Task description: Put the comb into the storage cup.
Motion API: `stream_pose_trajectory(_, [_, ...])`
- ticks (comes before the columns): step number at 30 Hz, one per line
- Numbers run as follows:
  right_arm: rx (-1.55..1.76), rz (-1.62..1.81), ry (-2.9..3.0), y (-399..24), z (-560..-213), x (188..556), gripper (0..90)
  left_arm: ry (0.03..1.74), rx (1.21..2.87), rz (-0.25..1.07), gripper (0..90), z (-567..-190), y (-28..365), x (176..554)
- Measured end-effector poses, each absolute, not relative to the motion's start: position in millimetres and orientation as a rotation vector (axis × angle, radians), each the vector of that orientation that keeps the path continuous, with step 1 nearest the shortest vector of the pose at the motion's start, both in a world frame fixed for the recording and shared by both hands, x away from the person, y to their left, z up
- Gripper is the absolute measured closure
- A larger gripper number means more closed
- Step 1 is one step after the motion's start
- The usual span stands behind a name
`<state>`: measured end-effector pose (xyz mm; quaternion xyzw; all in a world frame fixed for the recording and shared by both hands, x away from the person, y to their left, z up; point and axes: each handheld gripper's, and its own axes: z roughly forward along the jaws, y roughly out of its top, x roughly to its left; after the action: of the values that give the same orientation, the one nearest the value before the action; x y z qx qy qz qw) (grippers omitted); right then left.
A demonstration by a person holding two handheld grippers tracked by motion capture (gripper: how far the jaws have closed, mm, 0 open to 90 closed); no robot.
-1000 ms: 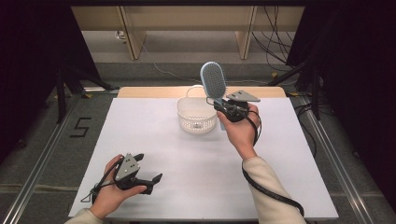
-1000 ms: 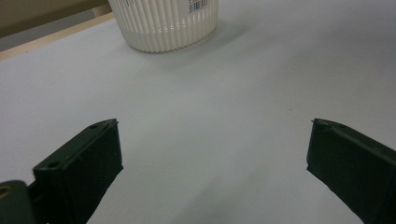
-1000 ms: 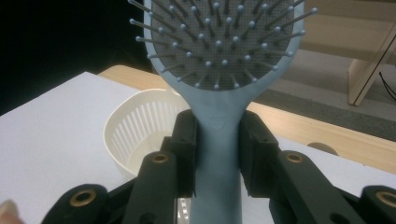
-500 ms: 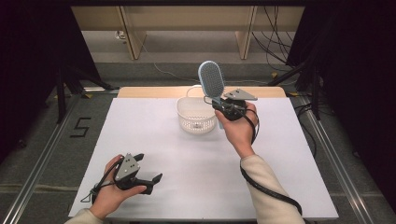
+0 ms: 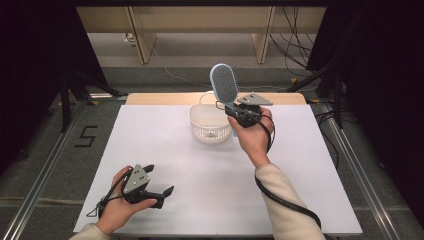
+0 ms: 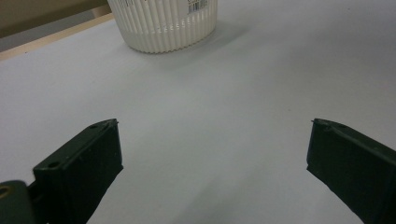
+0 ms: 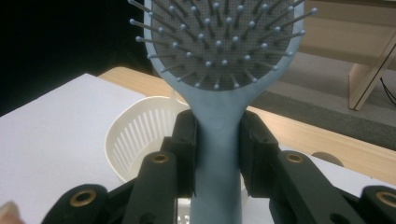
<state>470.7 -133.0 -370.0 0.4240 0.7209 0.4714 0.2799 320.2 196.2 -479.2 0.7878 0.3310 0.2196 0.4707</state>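
The right gripper (image 5: 239, 114) clamps the handle of a light-blue oval plastic hairbrush (image 5: 223, 84), held upright (bristles facing the camera) just above the white ribbed plastic basket (image 5: 210, 131). The left gripper (image 5: 159, 186) rests released, holding nothing, on the white table (image 5: 300, 170).

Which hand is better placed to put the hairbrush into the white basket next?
Right. The right gripper is clamped on the hairbrush handle, held up beside the basket. The left gripper rests open and empty at the near table edge, far from both.
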Motion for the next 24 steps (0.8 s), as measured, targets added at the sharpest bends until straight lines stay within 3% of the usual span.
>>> stream_pose_trajectory(24, [1.127, 1.264, 1.931, -125.4, -365.0, 477.6, 70.6, 0.81, 1.929, 0.536, 2.7, -479.1, 196.0, 320.0])
